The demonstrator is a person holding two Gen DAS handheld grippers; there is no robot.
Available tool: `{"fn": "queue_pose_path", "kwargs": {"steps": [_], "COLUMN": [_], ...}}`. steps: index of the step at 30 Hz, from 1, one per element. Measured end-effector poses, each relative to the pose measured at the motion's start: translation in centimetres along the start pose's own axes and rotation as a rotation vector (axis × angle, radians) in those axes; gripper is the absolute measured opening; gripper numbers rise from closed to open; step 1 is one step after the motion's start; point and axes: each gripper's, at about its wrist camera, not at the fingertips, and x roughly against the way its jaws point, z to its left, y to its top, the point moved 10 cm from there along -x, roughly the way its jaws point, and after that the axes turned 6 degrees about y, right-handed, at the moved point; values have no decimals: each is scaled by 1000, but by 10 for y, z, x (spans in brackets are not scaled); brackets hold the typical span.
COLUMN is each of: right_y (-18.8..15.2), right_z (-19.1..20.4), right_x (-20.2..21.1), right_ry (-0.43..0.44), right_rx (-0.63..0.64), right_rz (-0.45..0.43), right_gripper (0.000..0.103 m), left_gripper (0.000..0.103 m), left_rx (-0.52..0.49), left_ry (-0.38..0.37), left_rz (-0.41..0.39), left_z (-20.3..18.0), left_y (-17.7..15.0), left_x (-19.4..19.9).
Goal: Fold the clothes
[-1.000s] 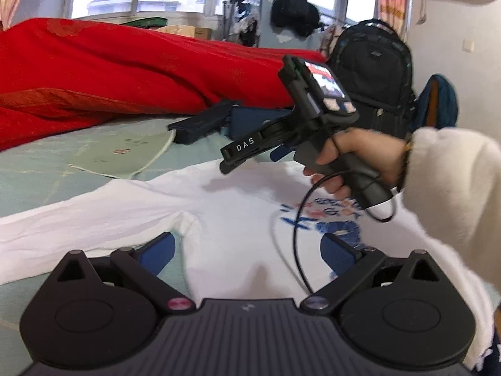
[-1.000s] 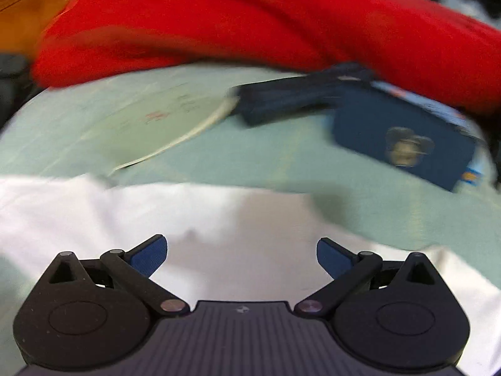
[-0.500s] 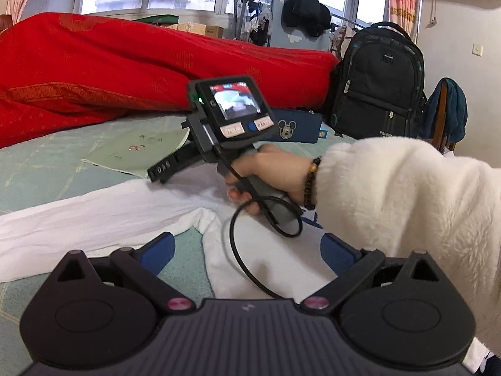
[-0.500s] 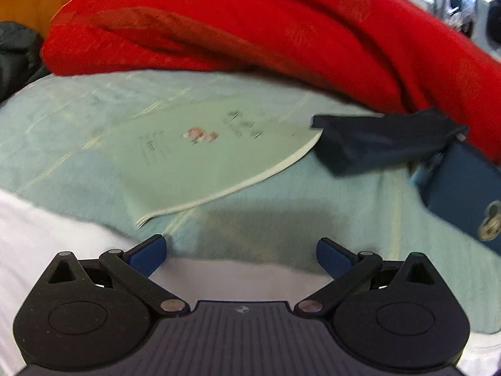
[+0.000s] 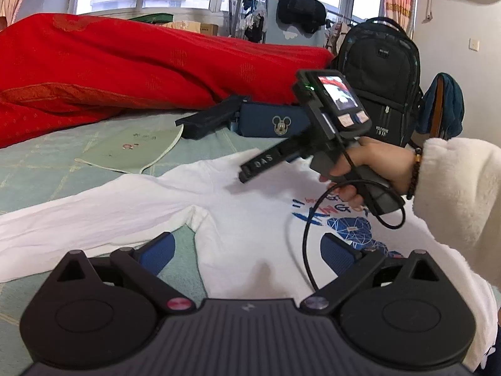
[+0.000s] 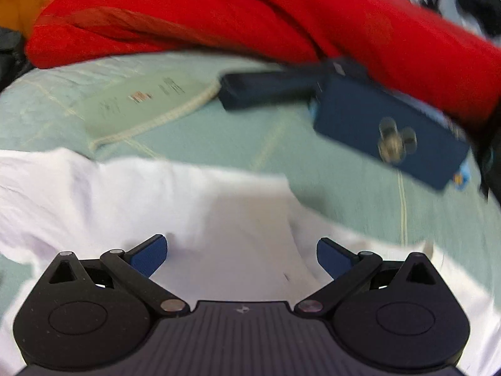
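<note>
A white long-sleeved shirt [image 5: 225, 210] with a blue print lies spread on the pale green bed, one sleeve [image 5: 78, 222] stretching to the left. My left gripper [image 5: 247, 252] hovers low over the shirt's body near the armpit, open, nothing between its blue pads. The right gripper's body [image 5: 316, 131] is held by a hand in a fluffy white sleeve above the shirt's chest, fingers pointing left and down. In the blurred right wrist view my right gripper [image 6: 242, 255] is open just above the white shirt [image 6: 194, 206], holding nothing.
A red quilt [image 5: 125, 72] is heaped along the far side of the bed. A green booklet [image 5: 131, 147], a dark blue pencil case [image 5: 269, 123] with a mouse badge and a black flat case [image 5: 213, 119] lie beyond the shirt. A black backpack [image 5: 382, 75] stands at the right.
The right gripper swung left half a second ago and has now come back right, over the shirt's chest. The shirt's print shows again. My left gripper has barely moved.
</note>
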Motion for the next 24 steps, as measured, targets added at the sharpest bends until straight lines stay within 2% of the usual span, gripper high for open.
{"fn": "queue_pose_path", "kwargs": {"steps": [2,5,7,11,19,24], "right_y": [0,17,22,2,-96,-159], "right_z": [-9,-31,-41,-40,-49,-26], "right_x": [-12,-18,-13,31,150,199], "right_ry": [13,-98,-153,-120,-106,-48], "right_rx": [-64,-152,-179,-127,-192,-217], "right_rz": [-7,-68,-74,-70,-60,-62], "right_gripper": [103,103,103,103,103,103], "left_gripper": [99,99,99,99,99,99], "left_rx": [-1,-1,-1,12,-3,-41], "left_ry": [-1,-3,-5,-17,-19,-40], "left_rz": [2,3,4,-5,-21,-12], "left_z": [0,-1,-1,1,-7,-21], "left_y": [0,-1,-1,1,3,0], "left_x": [-1,-2,-3,0,6,5]}}
